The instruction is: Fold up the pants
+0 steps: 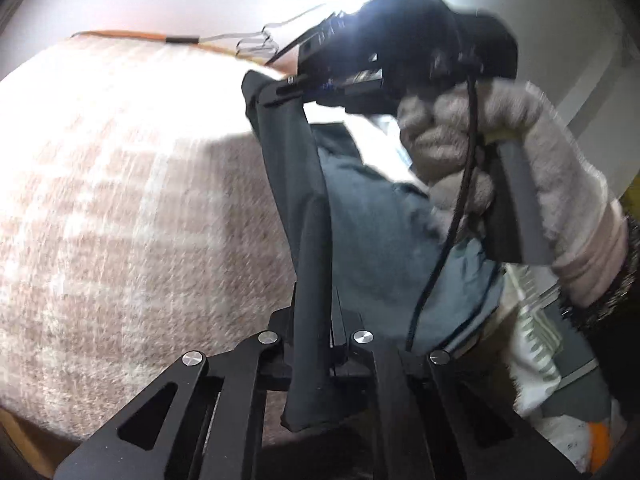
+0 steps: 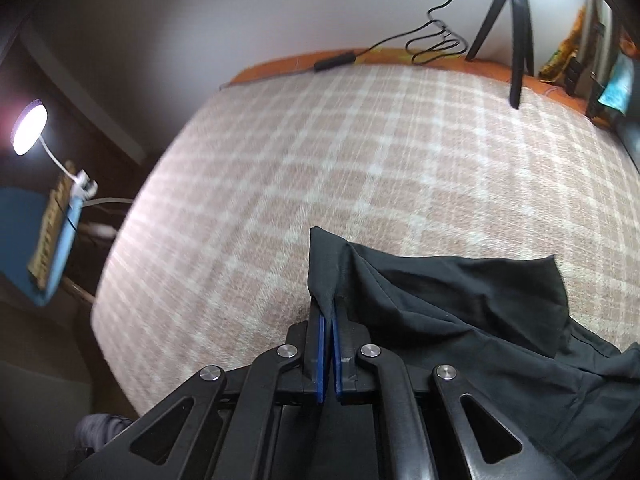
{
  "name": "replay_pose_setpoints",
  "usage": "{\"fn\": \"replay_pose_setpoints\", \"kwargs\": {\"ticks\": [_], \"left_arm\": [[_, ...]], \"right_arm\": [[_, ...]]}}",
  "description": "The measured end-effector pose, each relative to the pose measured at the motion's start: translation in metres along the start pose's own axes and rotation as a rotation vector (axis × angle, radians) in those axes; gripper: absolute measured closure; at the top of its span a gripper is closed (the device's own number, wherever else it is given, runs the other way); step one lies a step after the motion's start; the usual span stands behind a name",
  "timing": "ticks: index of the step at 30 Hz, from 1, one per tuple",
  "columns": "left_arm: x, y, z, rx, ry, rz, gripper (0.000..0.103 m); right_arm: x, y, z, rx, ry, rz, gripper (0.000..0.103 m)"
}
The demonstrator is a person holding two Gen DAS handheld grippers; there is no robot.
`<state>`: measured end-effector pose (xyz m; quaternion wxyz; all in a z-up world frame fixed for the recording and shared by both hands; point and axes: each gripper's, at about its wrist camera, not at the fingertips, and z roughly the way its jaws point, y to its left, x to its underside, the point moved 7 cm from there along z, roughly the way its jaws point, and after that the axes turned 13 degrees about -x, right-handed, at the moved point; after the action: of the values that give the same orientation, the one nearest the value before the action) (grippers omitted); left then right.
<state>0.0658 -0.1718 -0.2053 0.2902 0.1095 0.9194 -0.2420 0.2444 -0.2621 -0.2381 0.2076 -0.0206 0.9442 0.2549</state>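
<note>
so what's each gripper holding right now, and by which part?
Both are shut on the dark pants: the right gripper pinches a corner of the fabric's edge, and the left gripper clamps another edge fold.

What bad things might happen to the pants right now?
1. Both grippers pinch only an edge of the pants, so the cloth might slip out of the right hand-held gripper or the left hand-held gripper.
2. The pants look bunched and wrinkled, so the fold may come out crooked.
3. A tripod and a cable sit on the bed; swinging cloth might snag them.
</note>
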Motion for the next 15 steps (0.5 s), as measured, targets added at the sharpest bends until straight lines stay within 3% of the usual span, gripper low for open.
{"fn": "replay_pose_setpoints", "kwargs": {"ticks": [7, 15], "left_arm": [[-0.033, -0.025, -0.027, 0.061, -0.074, 0.025, 0.098], [-0.057, -0.071, -0.050, 0.108, -0.133, 0.152, 0.098]], "right_arm": [[-0.019, 0.011, -0.045, -0.070, -0.109, 0.023, 0.103], [-0.032, 0.004, -0.091, -0.115, -0.190, 0.030, 0.103]]}}
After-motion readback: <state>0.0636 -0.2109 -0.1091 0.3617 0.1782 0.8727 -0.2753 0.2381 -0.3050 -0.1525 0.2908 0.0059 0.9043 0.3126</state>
